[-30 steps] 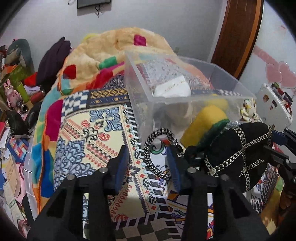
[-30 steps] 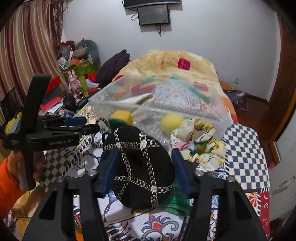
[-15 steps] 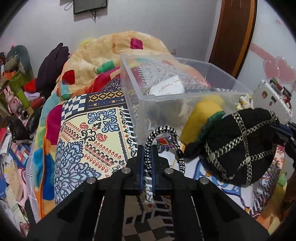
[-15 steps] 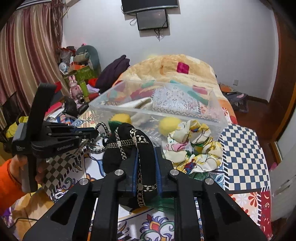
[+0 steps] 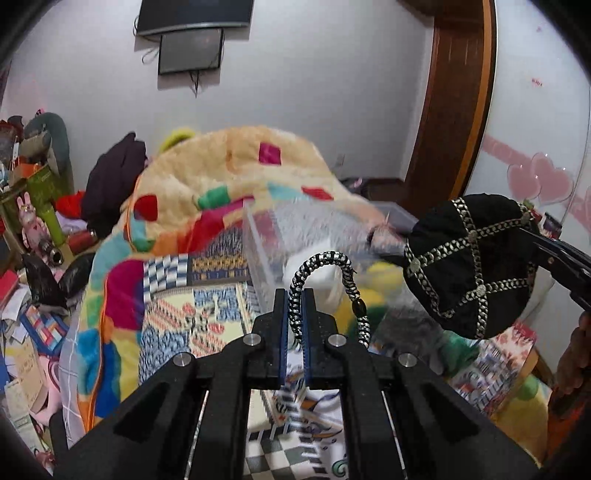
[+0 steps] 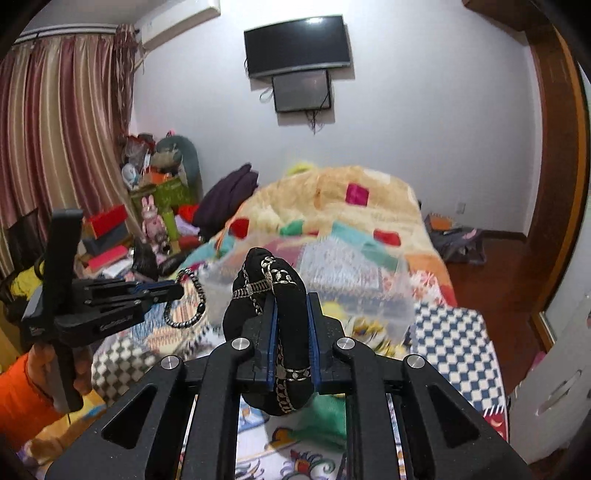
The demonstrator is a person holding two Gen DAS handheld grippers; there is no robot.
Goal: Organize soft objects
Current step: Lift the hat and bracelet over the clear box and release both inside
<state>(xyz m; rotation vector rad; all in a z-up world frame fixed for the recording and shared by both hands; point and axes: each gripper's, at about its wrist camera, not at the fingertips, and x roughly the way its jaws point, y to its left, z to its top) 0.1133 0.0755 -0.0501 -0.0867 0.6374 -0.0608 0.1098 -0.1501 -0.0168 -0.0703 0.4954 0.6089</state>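
Pinching a braided cord loop point(image 5: 325, 275), the left gripper point(image 5: 294, 321) fingers hold it up beyond their tips, while the right gripper point(image 6: 291, 334) fingers clamp a black cap point(image 6: 273, 295), both raised near a clear bin point(image 6: 332, 284) on the bed point(image 6: 450, 332).

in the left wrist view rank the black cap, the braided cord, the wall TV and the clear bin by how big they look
1. clear bin, though blurred and partly hidden
2. black cap, held close to the camera
3. wall TV, cropped and far away, so unsure against the cap
4. braided cord, thinnest
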